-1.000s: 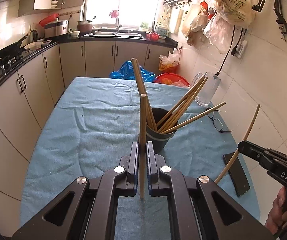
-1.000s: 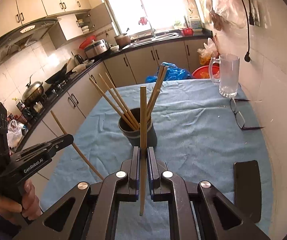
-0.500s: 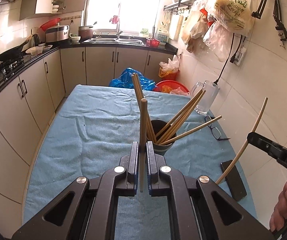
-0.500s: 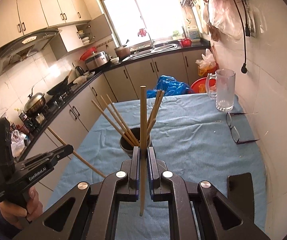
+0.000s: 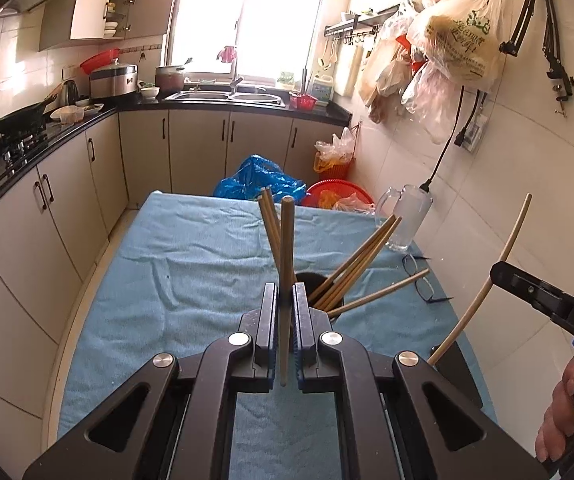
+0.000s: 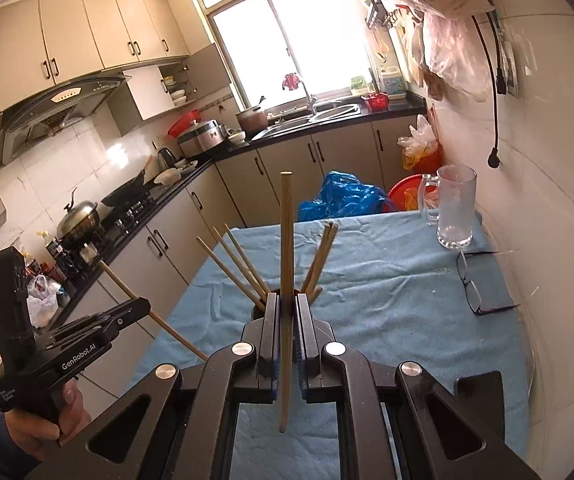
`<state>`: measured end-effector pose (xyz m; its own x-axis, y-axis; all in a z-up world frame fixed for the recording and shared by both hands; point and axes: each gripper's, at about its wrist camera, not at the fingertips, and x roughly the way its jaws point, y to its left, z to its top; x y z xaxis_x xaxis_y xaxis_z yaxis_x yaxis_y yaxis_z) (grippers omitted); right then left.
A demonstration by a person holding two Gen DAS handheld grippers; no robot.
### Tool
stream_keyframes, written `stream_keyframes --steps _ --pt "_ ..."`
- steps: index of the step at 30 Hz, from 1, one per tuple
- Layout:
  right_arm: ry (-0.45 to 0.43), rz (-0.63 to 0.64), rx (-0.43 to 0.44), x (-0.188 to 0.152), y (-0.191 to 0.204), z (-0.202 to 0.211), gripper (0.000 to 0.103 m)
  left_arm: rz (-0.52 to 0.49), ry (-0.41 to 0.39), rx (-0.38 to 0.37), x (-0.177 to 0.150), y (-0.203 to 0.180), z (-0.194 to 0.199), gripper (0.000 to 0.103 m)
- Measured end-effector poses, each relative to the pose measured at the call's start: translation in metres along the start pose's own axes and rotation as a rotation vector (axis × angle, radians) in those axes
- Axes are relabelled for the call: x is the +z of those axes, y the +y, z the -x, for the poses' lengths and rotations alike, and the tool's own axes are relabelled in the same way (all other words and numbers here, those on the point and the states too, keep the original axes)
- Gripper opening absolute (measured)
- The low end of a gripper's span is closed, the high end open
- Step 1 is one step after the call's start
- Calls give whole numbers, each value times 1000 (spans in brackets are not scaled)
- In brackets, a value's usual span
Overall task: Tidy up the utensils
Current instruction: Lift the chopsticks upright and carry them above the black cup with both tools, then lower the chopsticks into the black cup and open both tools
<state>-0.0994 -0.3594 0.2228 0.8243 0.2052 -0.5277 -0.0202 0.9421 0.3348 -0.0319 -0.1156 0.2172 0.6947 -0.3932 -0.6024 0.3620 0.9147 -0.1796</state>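
A slim round wooden chopstick (image 5: 286, 280) is clamped upright by the left gripper (image 5: 285, 300); another wooden chopstick (image 6: 285, 280) is clamped by the right gripper (image 6: 285, 308); a dark cylindrical holder (image 5: 337, 300) is seen on the wrinkled blue cloth (image 5: 191, 272).

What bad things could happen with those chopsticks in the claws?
1. Each claw pinches just one thin chopstick: the left claw holds its chopstick and the right claw holds its chopstick. A stick might twist or slip out.
2. The dark cup is already crowded with leaning chopsticks. Poking another in could tip it over.
3. The glasses lie close by and might get bumped.
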Motion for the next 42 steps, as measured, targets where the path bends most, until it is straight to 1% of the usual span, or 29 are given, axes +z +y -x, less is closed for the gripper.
stream_keyframes --steps 7,13,17,21,26,33,37,42 --pt "-22 -6 19 16 4 2 7 4 -25 -15 23 -2 5 6" --pt "-54 -10 30 35 9 2 7 21 -55 -46 49 -5 11 6" --pt "-71 -17 32 50 12 -3 7 16 -77 -56 66 -10 12 6" --pt "-91 -15 19 63 17 -12 7 16 -81 -61 76 -11 6 6" --pt "-98 -15 -10 72 22 -31 7 31 -63 -47 80 -7 -14 6" --pt "-89 -39 -69 76 19 -72 7 63 -40 -37 77 0 -44 6" --pt "-66 -40 -108 73 16 -98 7 76 -18 -33 71 4 -62 6" --pt "-18 -30 -119 62 14 -118 8 56 6 -33 64 8 -70 6"
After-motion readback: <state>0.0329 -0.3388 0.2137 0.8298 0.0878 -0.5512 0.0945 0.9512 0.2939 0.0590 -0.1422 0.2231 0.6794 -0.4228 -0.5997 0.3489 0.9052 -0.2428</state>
